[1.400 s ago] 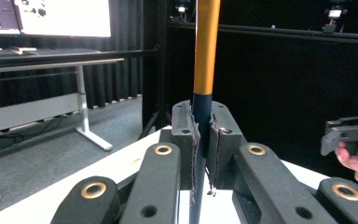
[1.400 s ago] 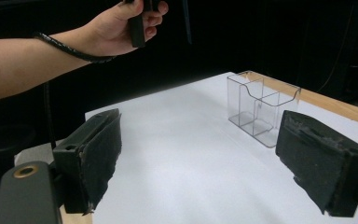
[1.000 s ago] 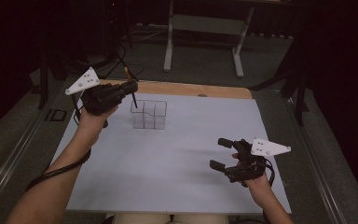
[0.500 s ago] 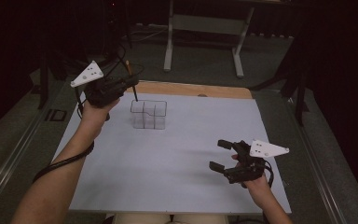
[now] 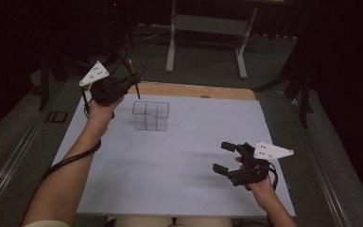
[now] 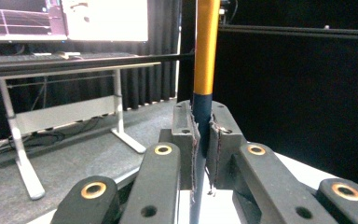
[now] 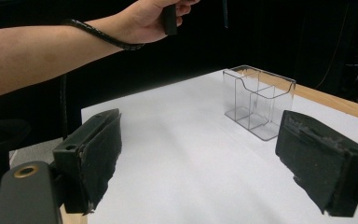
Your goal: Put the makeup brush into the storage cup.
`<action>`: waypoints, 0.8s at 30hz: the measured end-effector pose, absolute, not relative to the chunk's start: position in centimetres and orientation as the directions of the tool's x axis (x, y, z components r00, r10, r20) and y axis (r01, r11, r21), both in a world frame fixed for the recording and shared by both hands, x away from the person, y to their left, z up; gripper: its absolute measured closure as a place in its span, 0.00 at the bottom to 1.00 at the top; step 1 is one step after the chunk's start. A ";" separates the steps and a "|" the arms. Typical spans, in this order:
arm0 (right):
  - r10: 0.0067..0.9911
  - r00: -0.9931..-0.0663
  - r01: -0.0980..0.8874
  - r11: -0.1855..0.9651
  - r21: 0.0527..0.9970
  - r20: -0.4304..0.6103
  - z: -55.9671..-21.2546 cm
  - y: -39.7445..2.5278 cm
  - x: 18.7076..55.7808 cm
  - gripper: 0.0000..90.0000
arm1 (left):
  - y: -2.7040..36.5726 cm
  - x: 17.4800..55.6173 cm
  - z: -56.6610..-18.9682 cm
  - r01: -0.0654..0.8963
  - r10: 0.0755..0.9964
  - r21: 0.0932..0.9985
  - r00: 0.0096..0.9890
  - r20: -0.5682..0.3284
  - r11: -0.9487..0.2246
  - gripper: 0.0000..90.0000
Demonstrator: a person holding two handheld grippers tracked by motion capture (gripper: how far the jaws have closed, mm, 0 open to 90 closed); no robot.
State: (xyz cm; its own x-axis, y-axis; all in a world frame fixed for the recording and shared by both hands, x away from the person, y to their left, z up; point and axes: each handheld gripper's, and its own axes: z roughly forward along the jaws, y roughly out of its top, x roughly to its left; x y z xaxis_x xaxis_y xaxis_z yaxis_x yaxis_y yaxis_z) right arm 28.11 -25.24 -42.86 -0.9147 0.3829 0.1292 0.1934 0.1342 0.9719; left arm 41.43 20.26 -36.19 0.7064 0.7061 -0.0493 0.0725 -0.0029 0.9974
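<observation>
In the high view, the left tongs [image 5: 131,87] sit higher and farther back than a second ago, when they hovered just over the clear organizer [image 5: 151,115]; the pen [image 5: 133,79] clamped in them now hangs upright off the organizer's far left corner, its tip above the rim. The right tongs [image 5: 224,157] rest unmoved near the front right of the white desk [image 5: 189,179], spread apart and empty.

In the left gripper view, the pads close tight on the pen's [image 6: 203,70] dark lower section, with the orange barrel rising above.

In the right gripper view, the organizer [image 7: 258,100] stands empty on the desk. Judging by the lift, the pen is being lined up for a drop into a compartment.
</observation>
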 end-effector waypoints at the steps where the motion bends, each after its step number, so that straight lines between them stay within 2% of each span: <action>1: 0.383 -0.915 0.193 0.134 0.972 0.129 -42.9 -25.2 28.1 0.16 | 20.3 41.5 -36.3 0.066 0.712 0.998 0.701 -0.040 -0.009 0.93; 24: 0.363 -0.922 0.201 0.146 0.969 0.136 -43.0 -25.0 28.1 0.16 | 20.2 42.8 -38.7 0.076 0.732 0.997 0.680 -0.037 -0.020 0.93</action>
